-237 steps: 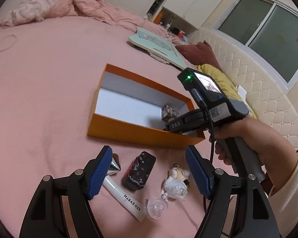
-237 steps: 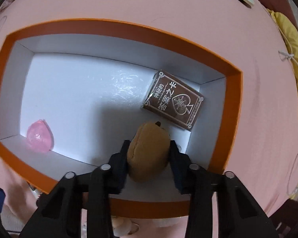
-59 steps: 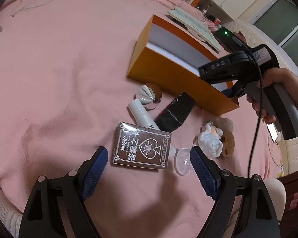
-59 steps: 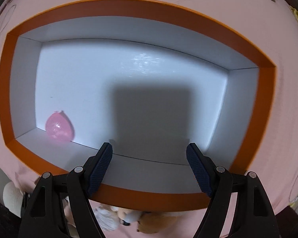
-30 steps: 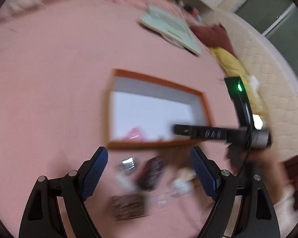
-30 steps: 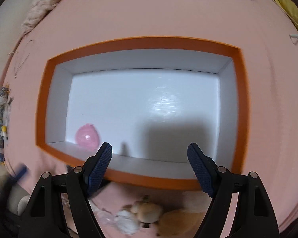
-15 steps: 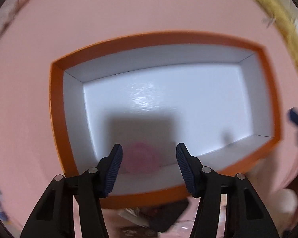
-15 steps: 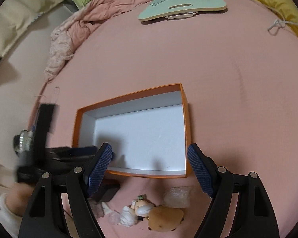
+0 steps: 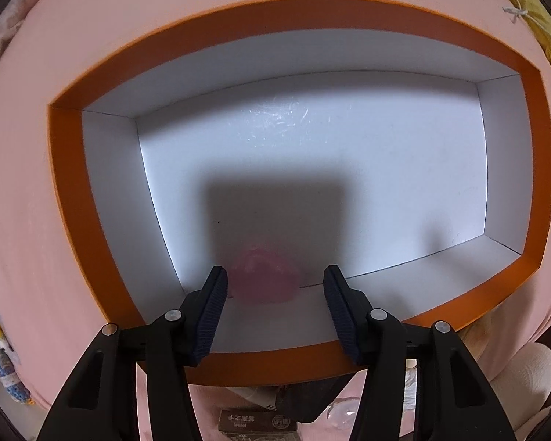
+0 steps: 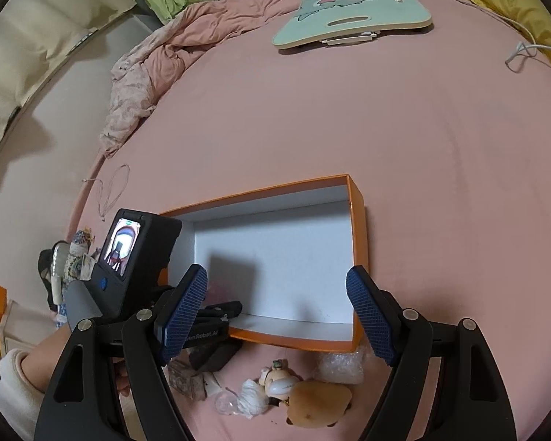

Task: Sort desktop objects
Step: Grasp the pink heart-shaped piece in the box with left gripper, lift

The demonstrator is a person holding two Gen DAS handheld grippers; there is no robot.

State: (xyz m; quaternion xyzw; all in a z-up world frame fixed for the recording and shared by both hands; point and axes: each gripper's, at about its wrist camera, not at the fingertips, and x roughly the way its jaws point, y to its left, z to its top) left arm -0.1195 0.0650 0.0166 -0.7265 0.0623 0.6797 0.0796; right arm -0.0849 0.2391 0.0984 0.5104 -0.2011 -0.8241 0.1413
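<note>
Left wrist view is showing the left claw (image 9: 272, 294) closing around, not yet pressing, the pink ball (image 9: 264, 279) in the orange box (image 9: 73, 198), while the right claw (image 10: 275, 316) is hanging open, toys (image 10: 275, 382) still waiting on the bed (image 10: 440, 147).

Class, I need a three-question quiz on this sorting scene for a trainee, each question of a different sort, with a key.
1. True or false: the pink ball lies inside the orange box.
2. Which gripper reaches into the box? A) left gripper B) right gripper C) neither
3. Fill in: the brown plush lies ____ the box, on the pink sheet.

Key: 1. true: it sits near the box's front wall, between the left gripper's closing jaws, with gaps still showing at both pads. 2. A: the right gripper hangs open outside, holding nothing. 3. outside.
</note>
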